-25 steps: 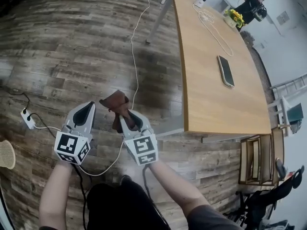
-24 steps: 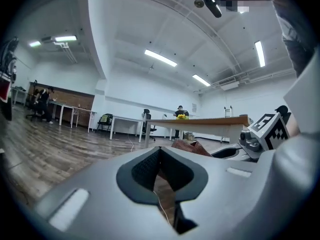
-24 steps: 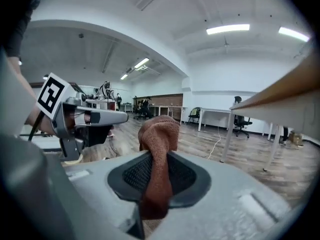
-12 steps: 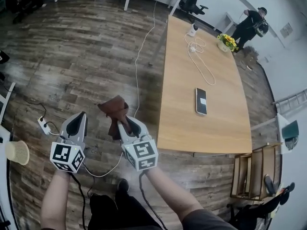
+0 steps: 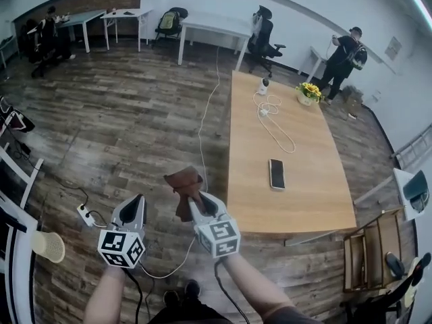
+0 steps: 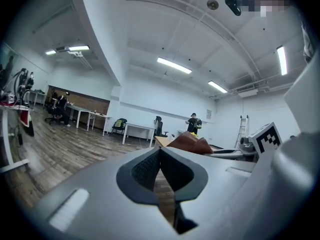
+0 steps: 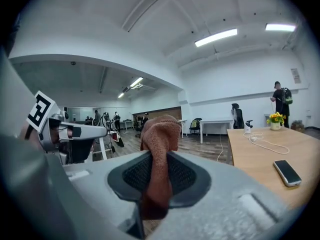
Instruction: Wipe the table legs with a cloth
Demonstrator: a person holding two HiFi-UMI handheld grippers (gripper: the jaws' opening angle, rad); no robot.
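Right gripper (image 5: 194, 200): pinching the rust-brown terry cloth (image 5: 183, 181) across its middle, one bunched end standing above the jaws, the rest hanging below
Left gripper (image 5: 136, 206): jaws pressed together, nothing between them, held just beside the right one
Cloth position: in the air over the plank floor, off the near left corner of the long wooden table (image 5: 297, 187), touching no part of it
Table legs: mostly hidden under the top; possibly one pale table leg (image 5: 317, 237) showing below the near edge, hard to be sure from above
Stage: judged as the approach, no wiping begun
Risk, grip: narrow pinch on a thick fold, likely to slide out once dragged along a leg
Risk, floor: white floor cable (image 5: 204, 123) trailing over the boards beside the table, plus a white power strip (image 5: 85, 214) near the feet, easy to snag while crouching
Risk, tabletop: dark phone (image 5: 276, 173) lying flat, liable to shift if the table is bumped
Count: two grippers, one cloth, one wooden table, one phone, one pot of yellow flowers (image 5: 310, 92), one looped white cord (image 5: 273, 117) on the top, one standing person (image 5: 344, 56) at the far end
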